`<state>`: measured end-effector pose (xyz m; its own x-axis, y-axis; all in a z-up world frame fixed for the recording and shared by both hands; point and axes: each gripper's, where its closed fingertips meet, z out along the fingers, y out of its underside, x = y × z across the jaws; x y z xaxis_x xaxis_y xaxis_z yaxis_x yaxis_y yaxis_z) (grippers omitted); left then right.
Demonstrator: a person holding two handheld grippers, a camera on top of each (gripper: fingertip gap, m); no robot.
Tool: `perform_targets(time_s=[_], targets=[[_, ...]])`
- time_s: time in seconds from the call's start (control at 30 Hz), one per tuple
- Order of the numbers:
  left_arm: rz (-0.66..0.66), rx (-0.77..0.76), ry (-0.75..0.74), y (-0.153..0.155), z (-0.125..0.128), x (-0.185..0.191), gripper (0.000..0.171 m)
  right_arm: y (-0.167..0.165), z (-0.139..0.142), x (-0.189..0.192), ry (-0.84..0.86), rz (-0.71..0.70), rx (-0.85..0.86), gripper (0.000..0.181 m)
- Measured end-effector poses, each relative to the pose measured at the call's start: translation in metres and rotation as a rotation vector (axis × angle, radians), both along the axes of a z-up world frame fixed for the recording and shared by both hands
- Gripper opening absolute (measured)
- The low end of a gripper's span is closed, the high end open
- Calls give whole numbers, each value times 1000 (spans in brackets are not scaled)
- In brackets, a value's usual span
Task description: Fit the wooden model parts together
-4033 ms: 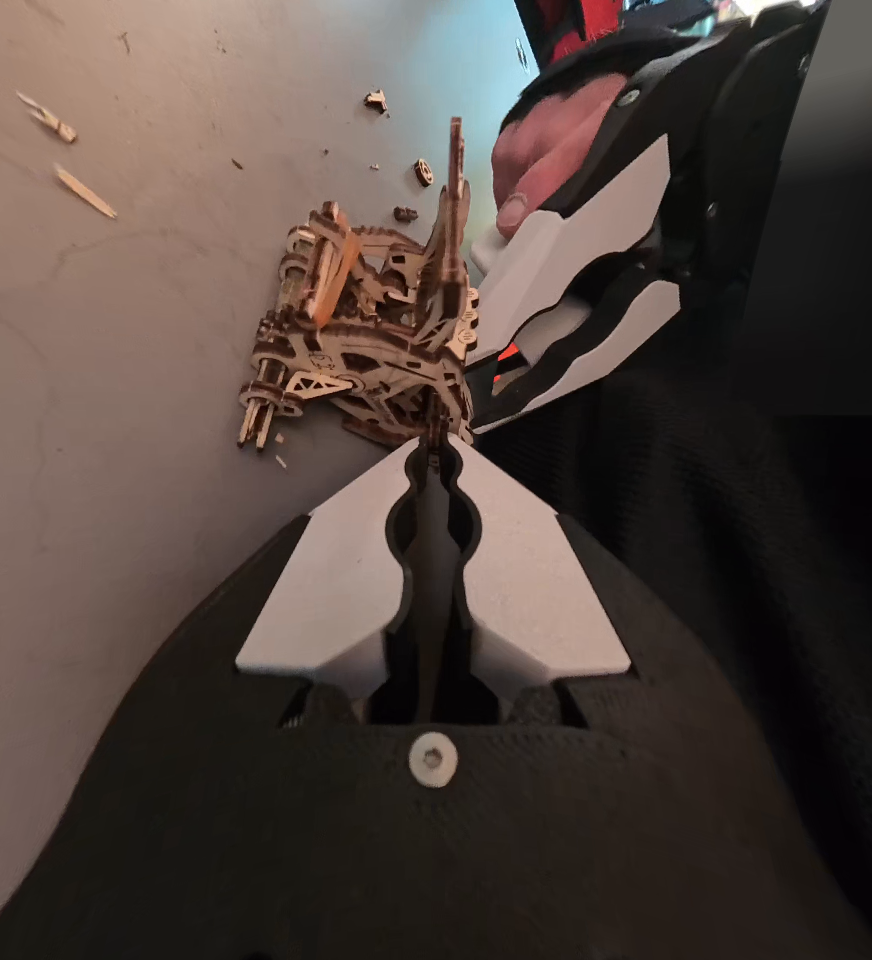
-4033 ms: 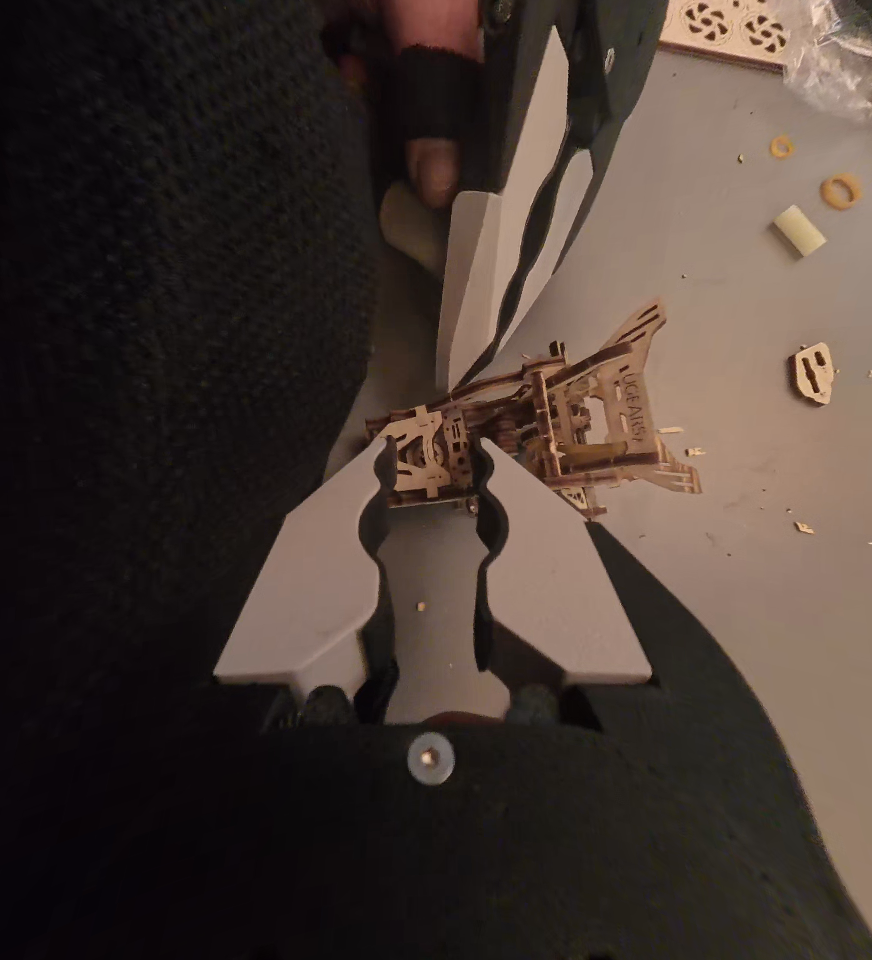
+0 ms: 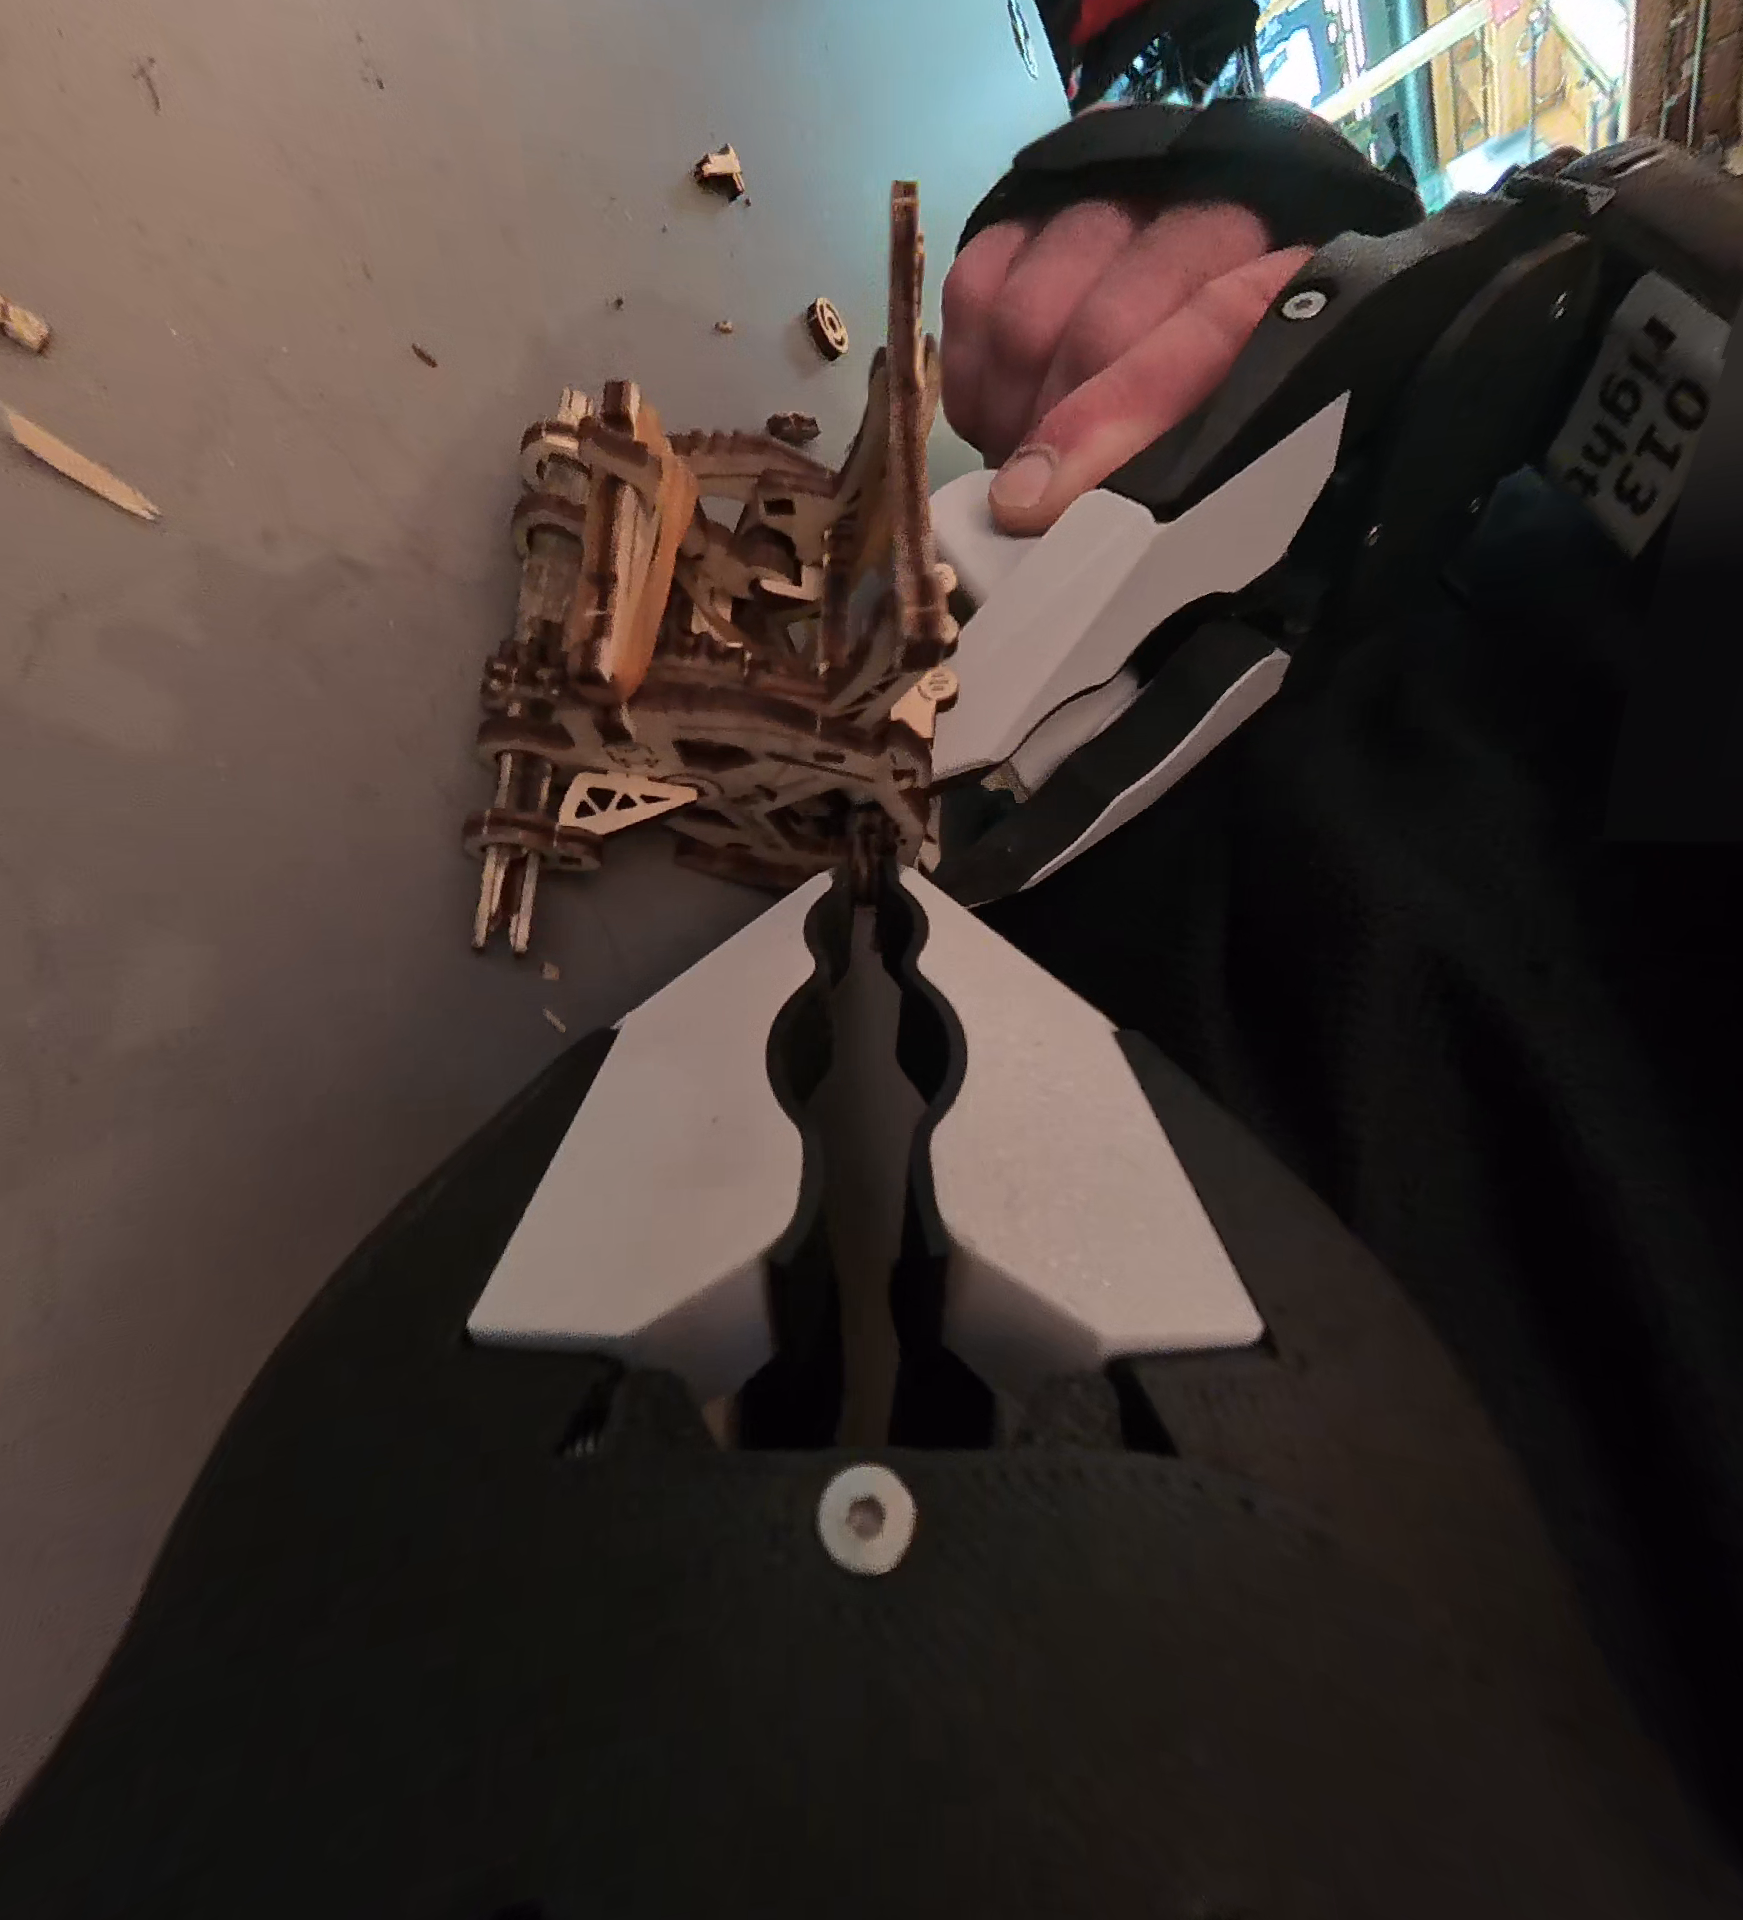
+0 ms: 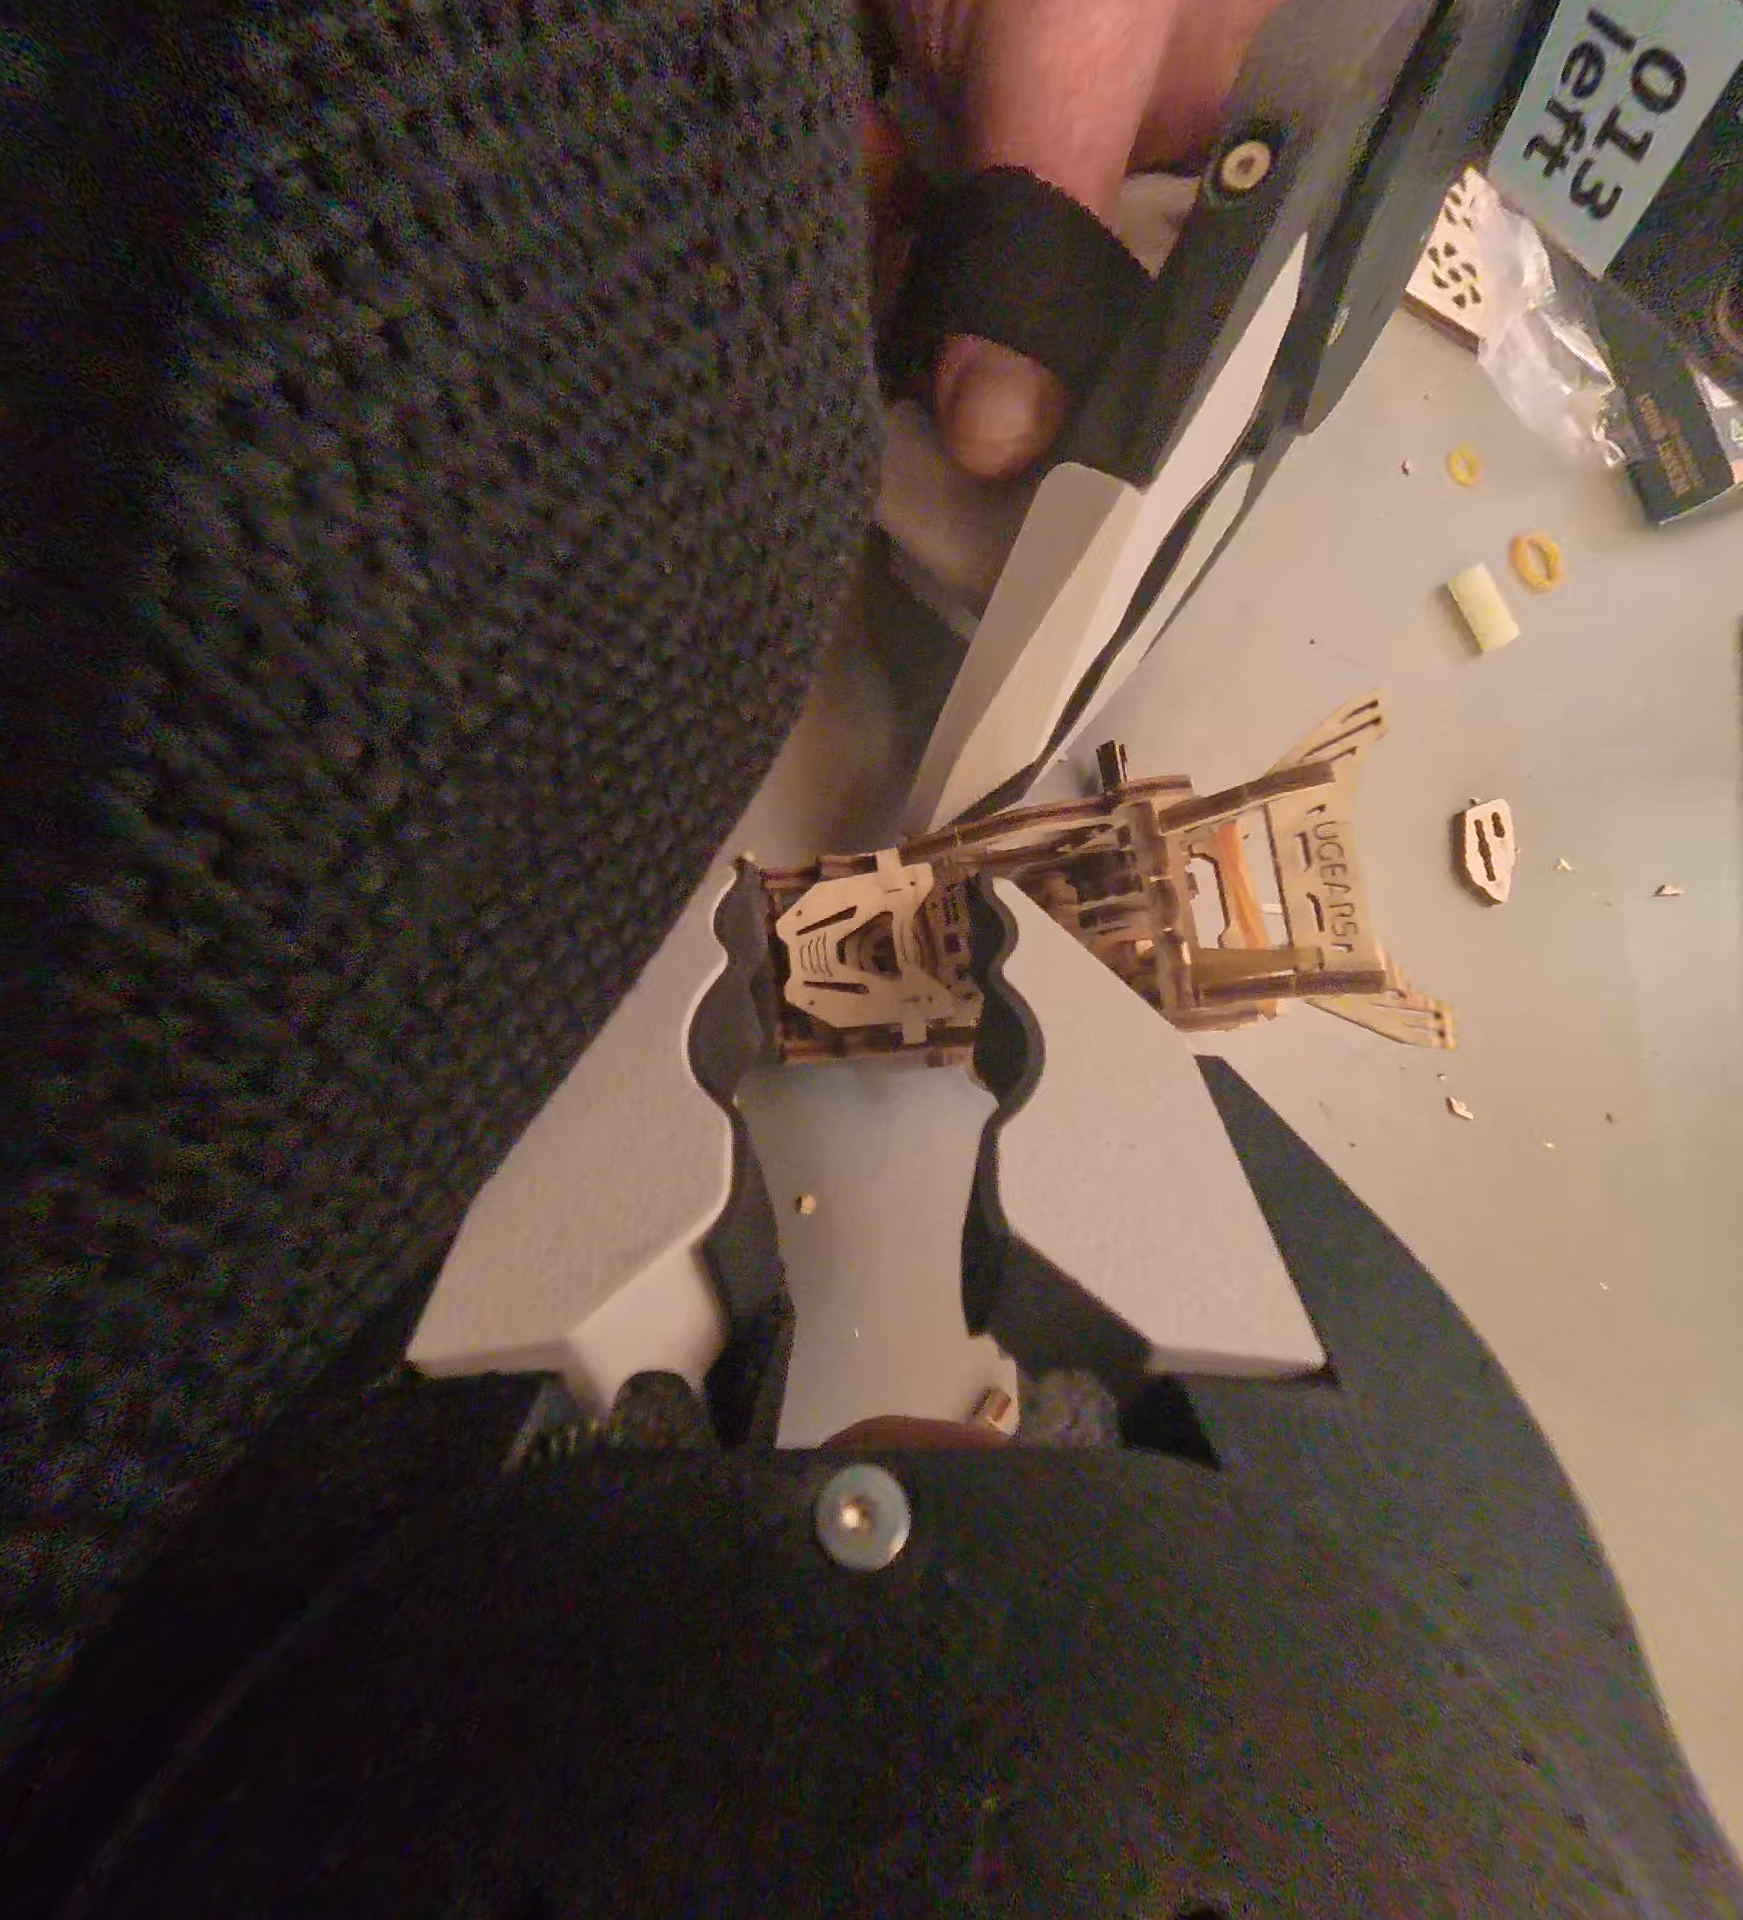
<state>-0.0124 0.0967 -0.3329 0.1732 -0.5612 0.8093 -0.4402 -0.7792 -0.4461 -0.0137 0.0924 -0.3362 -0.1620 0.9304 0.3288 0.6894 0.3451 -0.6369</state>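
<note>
Laser-cut plywood, pale with dark burnt edges, makes up the wooden model [image 3: 721,665], a partly built frame of struts, gears and flat plates. It lies on the grey worktop [image 3: 171,935], close to the person's dark knitted garment [image 4: 327,623].

The left hand-held gripper [image 3: 862,899] has its white fingers drawn to a narrow gap. The tips are closed on a thin edge at the near side of the model. In the right wrist view, the same unit comes in from above and meets the top of the frame [image 4: 960,805].

The right hand-held gripper [image 4: 872,935] stands at a moderate opening. Its two dark inner pads touch either side of the model's front block, which sits between the fingertips. In the left wrist view this gripper [image 3: 960,727] reaches the model from the right side. A hand [image 3: 1085,353] in a black fingerless glove holds it, with one fingertip resting on the upper white finger.

Loose items on the worktop:
- Wood splinters [image 3: 77,468] lie well apart from the model, on its far left.
- A small round wooden disc [image 3: 827,327] lies just beyond the model.
- A flat oval wooden piece [image 4: 1485,847] lies near the frame's splayed end.
- A pale short cylinder [image 4: 1482,615] and two small rings [image 4: 1534,561] lie farther off.
- A dark box [image 4: 1708,436] and crumpled clear plastic [image 4: 1542,343] lie at the far edge.
</note>
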Motion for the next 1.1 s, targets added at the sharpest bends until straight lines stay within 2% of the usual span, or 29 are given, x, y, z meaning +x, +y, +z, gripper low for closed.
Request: perform_targets(time_s=[0.5, 0.87, 1.1], targets=[[-14, -75, -10, 1, 1, -3, 2, 4, -1, -3, 15, -19, -44, 38], [-26, -97, -15, 8, 1, -2, 3, 7, 1, -4, 7, -32, 64, 31], [-56, -159, -19, 7, 0, -2, 3, 8, 0, -3, 5, -68, -23, 36]])
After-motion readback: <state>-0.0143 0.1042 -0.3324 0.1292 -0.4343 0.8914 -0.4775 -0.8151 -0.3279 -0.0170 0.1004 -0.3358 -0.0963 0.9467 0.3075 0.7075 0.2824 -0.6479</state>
